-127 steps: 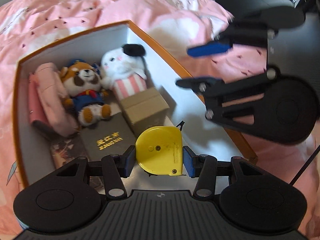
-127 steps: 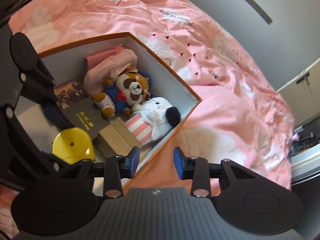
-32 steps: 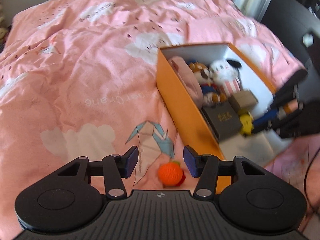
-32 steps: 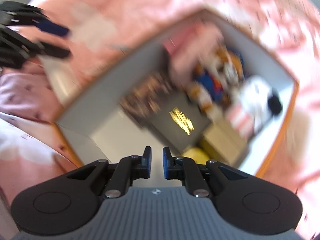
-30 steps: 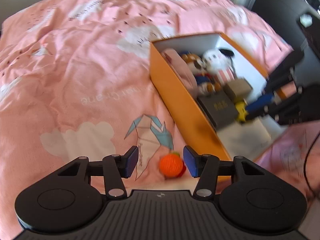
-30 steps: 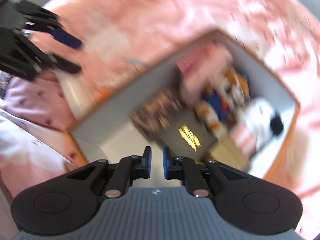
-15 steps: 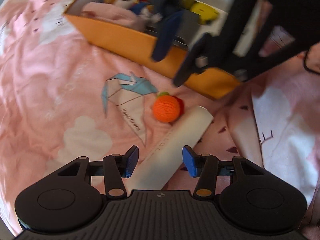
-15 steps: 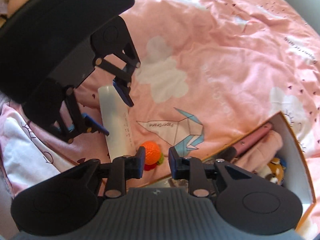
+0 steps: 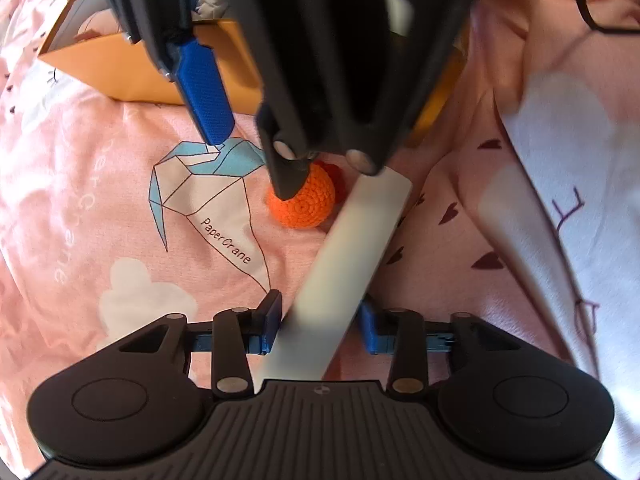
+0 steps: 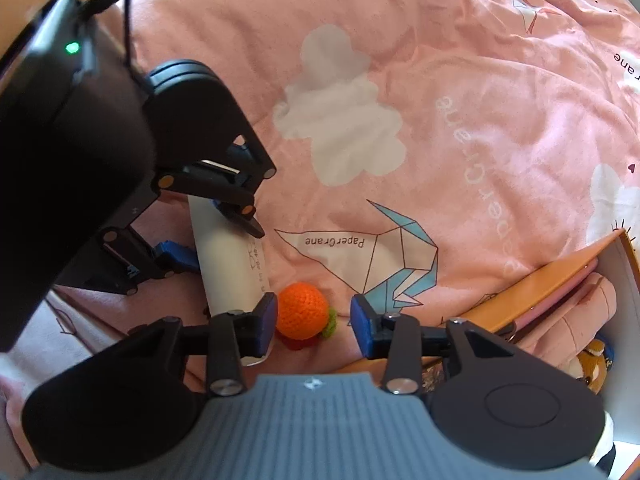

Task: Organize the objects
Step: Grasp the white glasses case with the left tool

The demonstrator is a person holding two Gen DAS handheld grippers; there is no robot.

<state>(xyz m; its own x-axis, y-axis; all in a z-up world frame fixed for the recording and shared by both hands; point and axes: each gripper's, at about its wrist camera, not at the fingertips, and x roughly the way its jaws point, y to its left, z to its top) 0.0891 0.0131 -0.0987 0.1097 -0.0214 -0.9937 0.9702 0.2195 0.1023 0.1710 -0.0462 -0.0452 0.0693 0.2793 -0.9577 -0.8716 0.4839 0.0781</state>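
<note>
A long white tube lies on the pink bedspread; it also shows in the right wrist view. My left gripper is open, its jaws on either side of the tube's near end. An orange crocheted ball lies beside the tube's far end. My right gripper is open with the orange ball between its jaws, not clamped. The orange cardboard box holds plush toys and pink fabric.
The pink quilt with a paper-crane print covers the bed. A pink and white pillow fold rises at the right. A black cable runs at the upper right.
My left gripper has come down over the white tube. My right gripper has opened wider and dropped around the orange ball. The yellow tape measure was left in the box earlier.
</note>
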